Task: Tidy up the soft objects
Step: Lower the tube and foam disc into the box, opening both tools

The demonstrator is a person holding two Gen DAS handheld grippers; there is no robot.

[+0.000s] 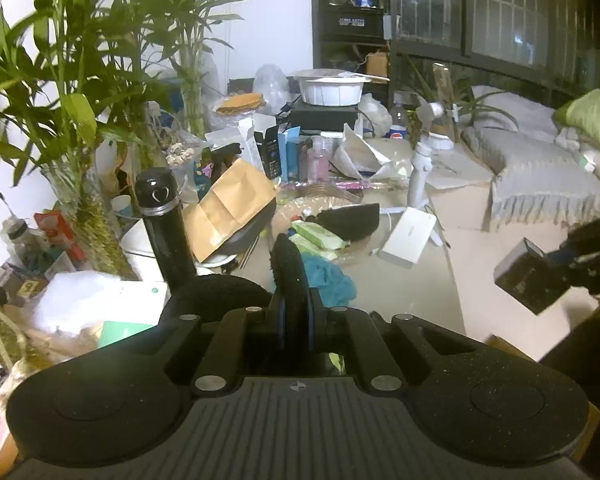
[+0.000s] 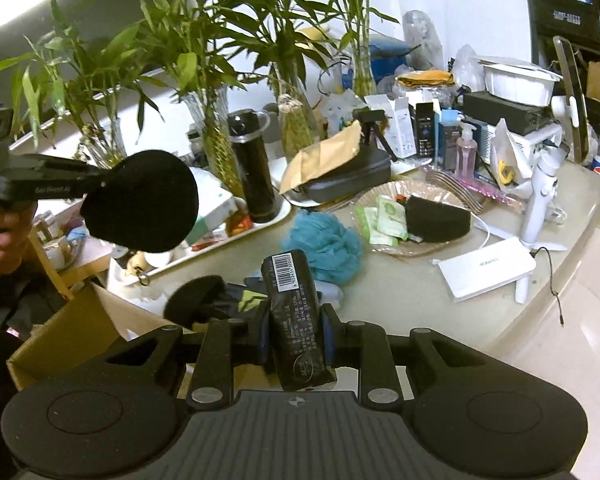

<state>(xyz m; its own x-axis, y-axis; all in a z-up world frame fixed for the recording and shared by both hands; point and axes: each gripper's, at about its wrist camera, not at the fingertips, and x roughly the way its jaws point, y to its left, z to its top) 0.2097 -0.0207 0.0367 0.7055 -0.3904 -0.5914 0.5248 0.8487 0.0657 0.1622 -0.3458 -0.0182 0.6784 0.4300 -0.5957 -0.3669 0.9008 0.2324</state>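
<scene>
Held the left claw [image 1: 296, 304] shut on a round black pad [image 1: 288, 272], seen edge-on between the fingers from the left wrist. Caught the same pad [image 2: 140, 200] broadside from the right wrist, up and well to the left of the right claw [image 2: 296, 320], clear of the worktop [image 2: 420, 280]. Saw a hand [image 2: 4, 228] wrapped round the left claw's handle at the frame edge.

Kept the right claw clamped on a black packet [image 2: 288, 280], barcode end pointing forward, the other end sticking back toward the camera. Spotted that packet [image 1: 524, 280] again from the left wrist, far to the right of the left claw and in the air, pinched in the right claw [image 1: 556, 258].

Found a blue loofah [image 2: 326, 246] on the worktop just ahead of the right claw, and ahead and slightly right of the left one. Noted a glass dish [image 2: 380, 196] beyond the loofah, holding green sachets [image 2: 384, 220] and a black sponge [image 2: 438, 214] (the sponge on the dish's right side). Made out a black flask [image 2: 256, 168] upright, ahead and left of the right claw, with a white carton [image 2: 486, 268] lying flat off to its right. Glimpsed a cardboard box [image 2: 72, 332], open, low to the left of the right claw, and another dark round pad-like thing [image 2: 196, 296] just left of its fingers; could not tell what that one rested on.
</scene>
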